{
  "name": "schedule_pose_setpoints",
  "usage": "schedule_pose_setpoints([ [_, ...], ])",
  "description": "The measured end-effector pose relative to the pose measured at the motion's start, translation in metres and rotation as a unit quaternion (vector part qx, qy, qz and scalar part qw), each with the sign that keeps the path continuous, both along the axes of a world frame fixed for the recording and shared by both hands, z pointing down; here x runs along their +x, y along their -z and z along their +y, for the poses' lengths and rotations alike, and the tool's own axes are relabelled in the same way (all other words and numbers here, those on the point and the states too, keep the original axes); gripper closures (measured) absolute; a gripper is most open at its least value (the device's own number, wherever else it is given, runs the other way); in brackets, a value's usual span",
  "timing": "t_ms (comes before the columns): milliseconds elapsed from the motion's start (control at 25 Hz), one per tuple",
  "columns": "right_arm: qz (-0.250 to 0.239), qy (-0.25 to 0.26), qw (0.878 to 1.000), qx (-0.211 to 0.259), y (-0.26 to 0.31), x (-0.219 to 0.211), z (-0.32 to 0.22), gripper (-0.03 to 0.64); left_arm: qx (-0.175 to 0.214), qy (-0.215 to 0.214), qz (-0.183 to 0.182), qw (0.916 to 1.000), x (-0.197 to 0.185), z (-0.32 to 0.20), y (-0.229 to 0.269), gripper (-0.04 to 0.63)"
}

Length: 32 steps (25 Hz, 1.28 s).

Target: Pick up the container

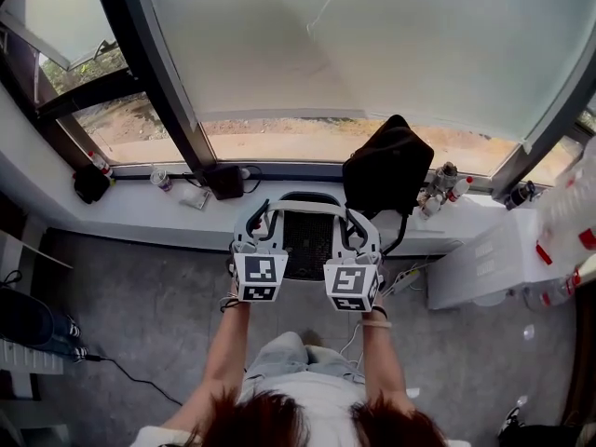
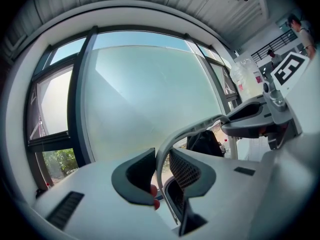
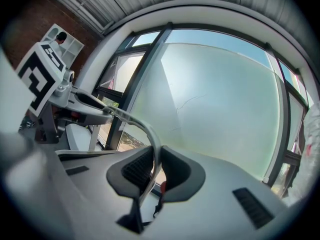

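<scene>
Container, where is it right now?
In the head view the container is in the middle, held by its handle between the left claw and right claw, left of the black bag.

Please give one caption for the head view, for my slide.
The left claw and right claw hold a black mesh container by its pale rim before a window.

Container (image 1: 307, 240) blk mesh w/ white rim; bag (image 1: 386, 170) blk; floor (image 1: 158, 315) mottled grey.
</scene>
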State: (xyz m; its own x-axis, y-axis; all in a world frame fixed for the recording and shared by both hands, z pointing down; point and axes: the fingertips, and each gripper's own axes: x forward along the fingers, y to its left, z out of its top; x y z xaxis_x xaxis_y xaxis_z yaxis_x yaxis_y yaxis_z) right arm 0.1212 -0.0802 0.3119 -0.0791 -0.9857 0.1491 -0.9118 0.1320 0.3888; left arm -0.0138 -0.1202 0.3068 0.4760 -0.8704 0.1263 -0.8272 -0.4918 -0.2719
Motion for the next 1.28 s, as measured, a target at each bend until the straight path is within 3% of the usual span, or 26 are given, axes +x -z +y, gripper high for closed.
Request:
schedule_pose_setpoints([
  [1280, 0.009, -0.032, 0.997, 0.065, 0.106, -0.045, 0.139, 0.552, 0.051, -0.048, 0.024, 0.9973, -0.038, 0.124, 0.106, 0.501],
])
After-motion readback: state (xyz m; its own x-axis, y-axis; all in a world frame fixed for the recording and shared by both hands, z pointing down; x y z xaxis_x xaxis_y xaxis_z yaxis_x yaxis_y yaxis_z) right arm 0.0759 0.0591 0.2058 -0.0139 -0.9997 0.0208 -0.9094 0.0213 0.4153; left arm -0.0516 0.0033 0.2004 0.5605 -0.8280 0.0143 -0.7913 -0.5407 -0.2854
